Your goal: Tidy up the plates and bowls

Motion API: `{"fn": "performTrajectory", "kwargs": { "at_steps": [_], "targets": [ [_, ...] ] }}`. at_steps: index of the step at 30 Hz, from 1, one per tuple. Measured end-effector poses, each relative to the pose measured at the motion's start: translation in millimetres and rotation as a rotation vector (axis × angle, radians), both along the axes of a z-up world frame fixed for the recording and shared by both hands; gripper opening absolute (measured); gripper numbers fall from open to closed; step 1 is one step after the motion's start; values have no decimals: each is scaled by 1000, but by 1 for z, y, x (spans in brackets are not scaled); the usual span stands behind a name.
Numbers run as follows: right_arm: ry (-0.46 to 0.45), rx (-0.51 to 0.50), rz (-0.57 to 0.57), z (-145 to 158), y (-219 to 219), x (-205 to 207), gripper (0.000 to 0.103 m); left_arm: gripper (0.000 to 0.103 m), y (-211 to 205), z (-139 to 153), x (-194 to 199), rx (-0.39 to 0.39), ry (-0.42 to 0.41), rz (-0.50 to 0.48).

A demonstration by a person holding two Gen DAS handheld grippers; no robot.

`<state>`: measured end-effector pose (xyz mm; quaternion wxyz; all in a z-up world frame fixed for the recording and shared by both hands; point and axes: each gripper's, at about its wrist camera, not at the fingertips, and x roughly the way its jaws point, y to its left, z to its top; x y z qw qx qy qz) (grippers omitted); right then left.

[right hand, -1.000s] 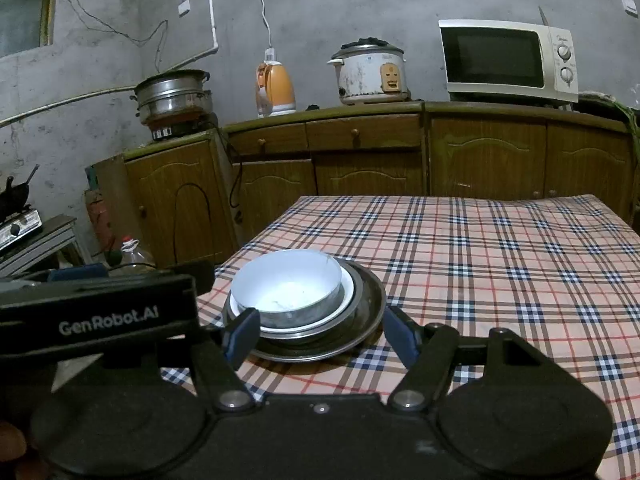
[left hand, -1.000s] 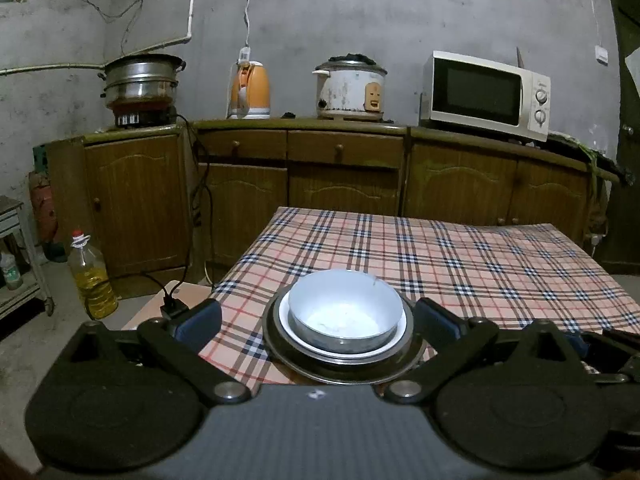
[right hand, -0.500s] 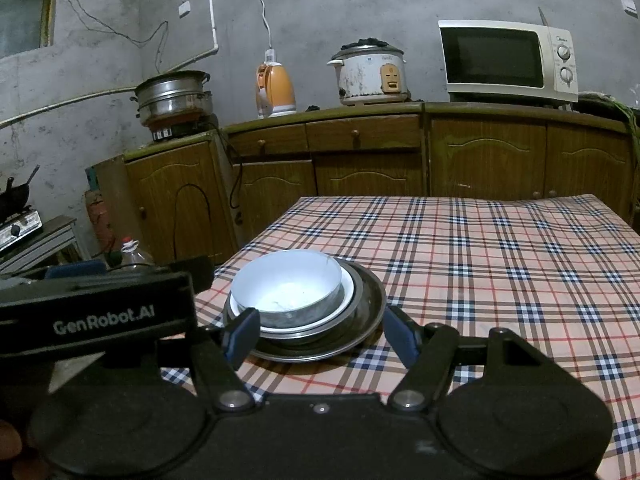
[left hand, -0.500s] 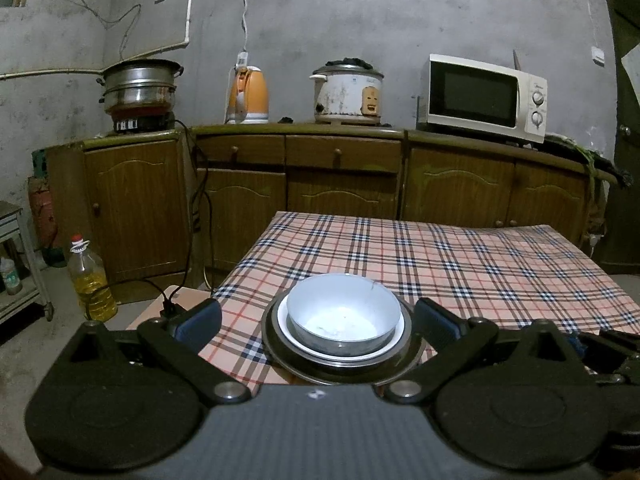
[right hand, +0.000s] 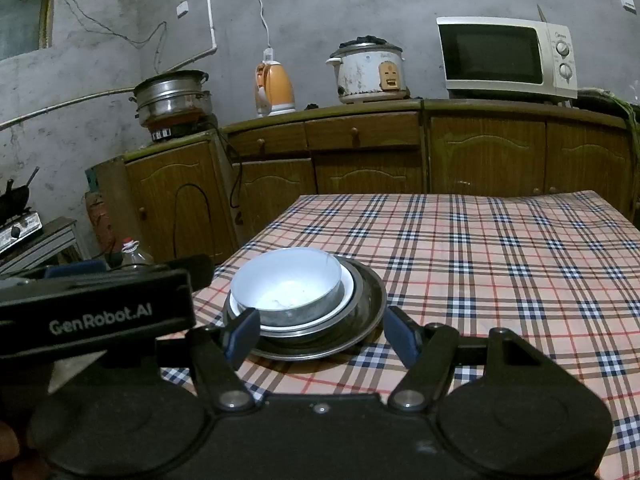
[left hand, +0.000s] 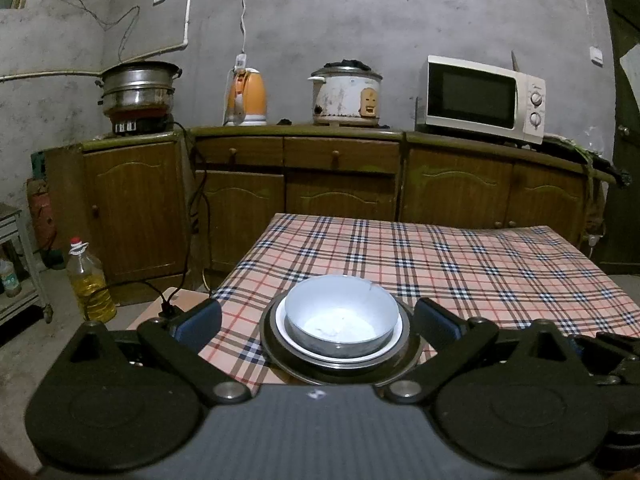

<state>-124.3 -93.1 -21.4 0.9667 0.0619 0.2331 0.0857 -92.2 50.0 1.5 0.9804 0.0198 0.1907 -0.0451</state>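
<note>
A metal bowl (left hand: pixel 340 316) with a pale inside sits on a white plate (left hand: pixel 390 350), which lies on a larger metal plate (left hand: pixel 412 360), stacked near the table's near-left corner. The stack also shows in the right wrist view: bowl (right hand: pixel 286 284), white plate (right hand: pixel 346 292), metal plate (right hand: pixel 370 300). My left gripper (left hand: pixel 318 326) is open and empty, its fingers on either side of the stack, just short of it. My right gripper (right hand: pixel 322 334) is open and empty, just in front of the stack. The left gripper's body (right hand: pixel 96 314) shows at the left.
The table wears a checked cloth (left hand: pixel 460 264). Behind stand brown cabinets (left hand: pixel 340 184) with a steamer pot (left hand: pixel 138 92), an orange kettle (left hand: pixel 246 98), a rice cooker (left hand: pixel 346 94) and a microwave (left hand: pixel 484 98). An oil bottle (left hand: pixel 86 280) stands on the floor at the left.
The left gripper has drawn back and risen slightly, so the stack sits a little lower and farther in its view. The right gripper has barely moved.
</note>
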Motion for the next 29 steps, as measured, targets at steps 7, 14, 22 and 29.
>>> {"fn": "performTrajectory", "kwargs": {
  "at_steps": [7,14,22,29],
  "targets": [
    [0,0,1,0,-1,0,81,103,0,0,-1,0,0,-3],
    [3,4,-1,-2,0,1,81,103,-2,0,-1,-1,0,-3],
    [9,7,-4,-6,1,0,81,103,-4,-1,0,-2,5,1],
    [11,12,-6,-8,1,2,81,103,-3,-2,1,-7,10,3]
  ]
}}
